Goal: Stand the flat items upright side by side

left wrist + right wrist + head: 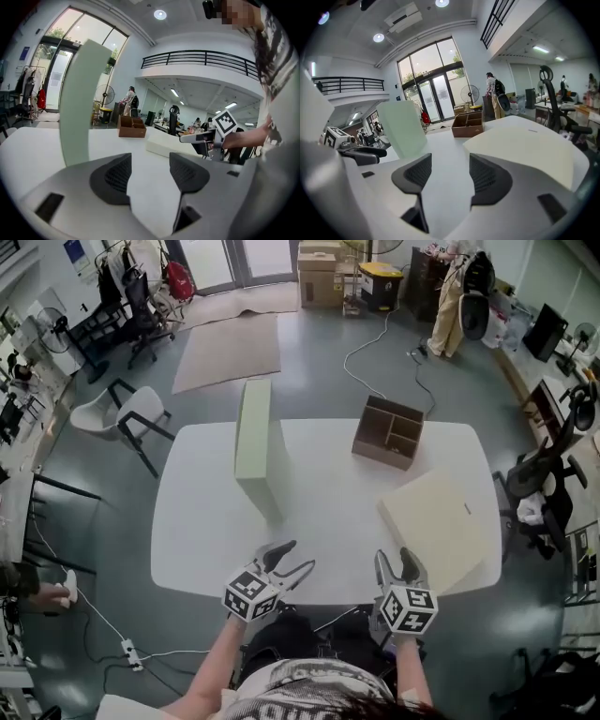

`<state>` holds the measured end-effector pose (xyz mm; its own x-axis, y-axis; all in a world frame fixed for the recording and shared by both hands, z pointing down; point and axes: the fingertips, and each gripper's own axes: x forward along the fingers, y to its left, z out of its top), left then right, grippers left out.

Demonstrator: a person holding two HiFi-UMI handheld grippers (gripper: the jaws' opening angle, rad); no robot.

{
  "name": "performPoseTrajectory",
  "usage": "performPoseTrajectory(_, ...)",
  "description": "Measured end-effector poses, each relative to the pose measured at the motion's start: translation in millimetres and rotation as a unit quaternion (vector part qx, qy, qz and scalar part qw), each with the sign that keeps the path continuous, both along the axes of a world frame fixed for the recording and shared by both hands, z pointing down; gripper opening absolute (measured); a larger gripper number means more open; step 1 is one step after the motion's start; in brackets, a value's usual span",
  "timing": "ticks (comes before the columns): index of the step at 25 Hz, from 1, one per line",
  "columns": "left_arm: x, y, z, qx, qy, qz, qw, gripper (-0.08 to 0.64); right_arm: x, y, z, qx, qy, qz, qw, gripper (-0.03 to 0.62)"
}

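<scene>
The pale green slab (253, 432) stands upright on its narrow edge on the left half of the white table (319, 512), toward the far edge. The cream slab (441, 526) lies flat by the right edge, well apart from it. A brown wooden organizer (387, 431) sits near the far edge, and at the near edge the left gripper (298, 556) and right gripper (394, 559) hover with jaws parted, holding nothing.

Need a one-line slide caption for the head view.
Pale green flat box upright, cream flat box lying on white table; left gripper and right gripper open, empty.
</scene>
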<state>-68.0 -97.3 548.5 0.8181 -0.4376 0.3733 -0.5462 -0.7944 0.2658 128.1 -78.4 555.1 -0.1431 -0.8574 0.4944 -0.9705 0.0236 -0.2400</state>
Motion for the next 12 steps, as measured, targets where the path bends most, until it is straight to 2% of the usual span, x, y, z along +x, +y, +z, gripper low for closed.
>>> performPoseTrajectory(6, 94, 10, 6, -0.043, 0.041, -0.026, 0.9979, 0.259, 107, 8, -5, 0.009, 0.007, 0.011, 1.000, 0.256)
performPoseTrajectory(9, 137, 12, 11, -0.062, 0.057, -0.035, 0.9959, 0.259, 165, 13, 3, 0.000, -0.001, 0.037, 0.999, 0.256)
performPoseTrajectory(12, 167, 15, 16, -0.074, 0.054, -0.033, 0.9952, 0.259, 221, 23, 17, -0.016, -0.008, 0.070, 0.997, 0.256)
